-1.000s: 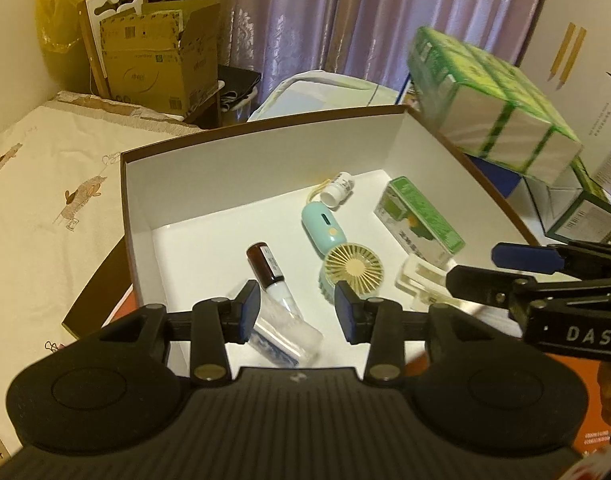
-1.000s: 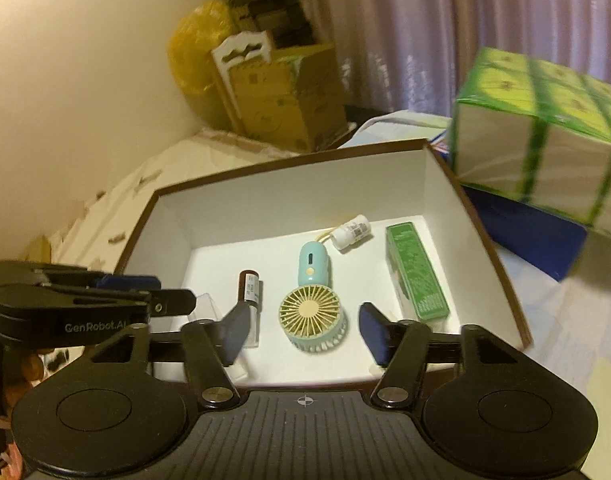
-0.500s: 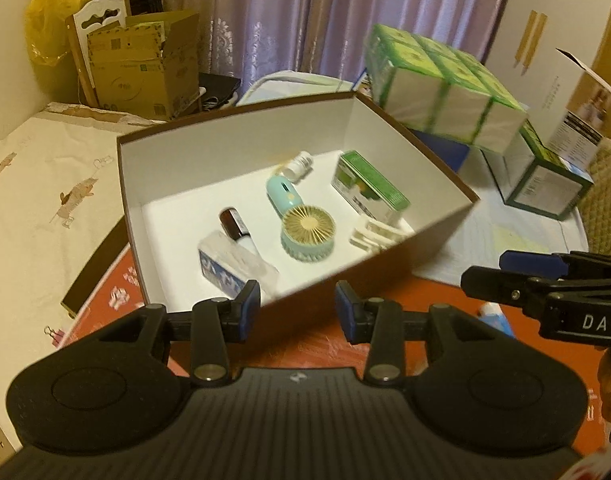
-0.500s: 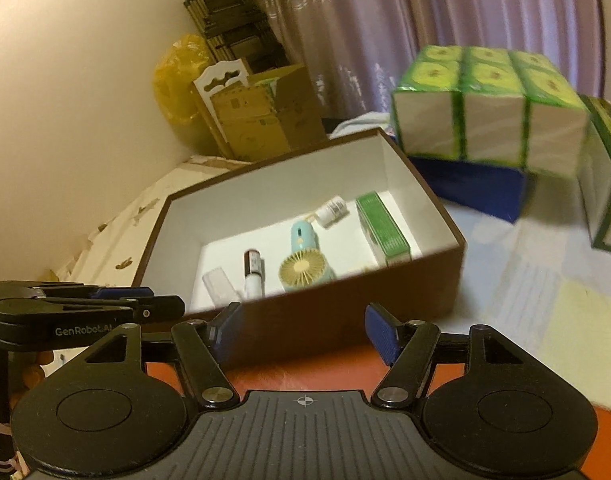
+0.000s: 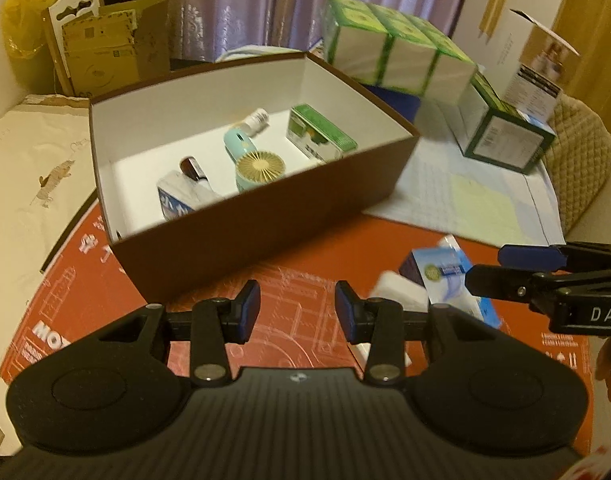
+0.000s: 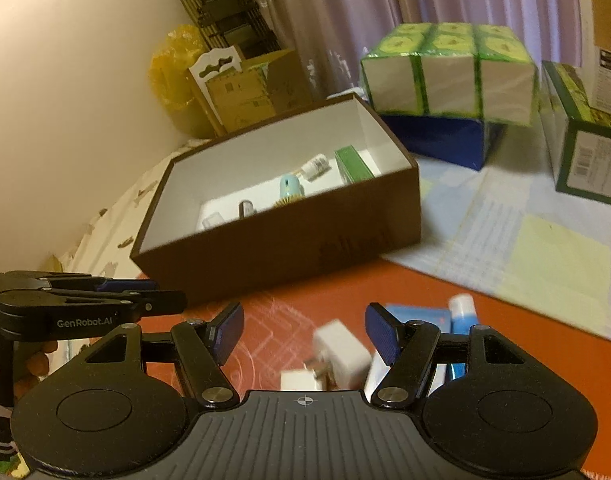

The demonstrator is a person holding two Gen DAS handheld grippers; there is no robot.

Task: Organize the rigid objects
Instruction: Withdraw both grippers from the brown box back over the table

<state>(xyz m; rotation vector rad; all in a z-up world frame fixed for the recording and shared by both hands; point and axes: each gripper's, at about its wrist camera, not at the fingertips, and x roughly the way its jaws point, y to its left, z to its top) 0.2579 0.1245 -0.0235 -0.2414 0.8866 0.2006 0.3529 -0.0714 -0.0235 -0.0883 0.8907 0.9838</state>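
A brown box with white inside (image 5: pixel 265 216) (image 6: pixel 289 248) stands on the orange mat (image 5: pixel 305 256). It holds a mint handheld fan (image 5: pixel 253 162), a green carton (image 5: pixel 319 138), a small white bottle (image 5: pixel 255 120), a dark-capped tube (image 5: pixel 191 168) and a blue-white packet (image 5: pixel 179 200). My left gripper (image 5: pixel 297 316) is open and empty above the mat in front of the box. My right gripper (image 6: pixel 303 330) is open and empty above a white charger (image 6: pixel 339 354), beside a blue box (image 6: pixel 419 316) (image 5: pixel 445 276) and a blue-white tube (image 6: pixel 463 312).
A green-white pack of tissue boxes (image 5: pixel 393 54) on a dark blue box (image 6: pixel 437 140) stands behind the brown box. A dark green carton (image 5: pixel 505 136) is at the right. A checked cloth (image 5: pixel 465 196) covers the table's far right. Cardboard boxes (image 5: pixel 113 44) stand at the back.
Both grippers have pulled back and away from the brown box. They now hover over the orange mat, and the loose charger, blue box and tube have come into view.
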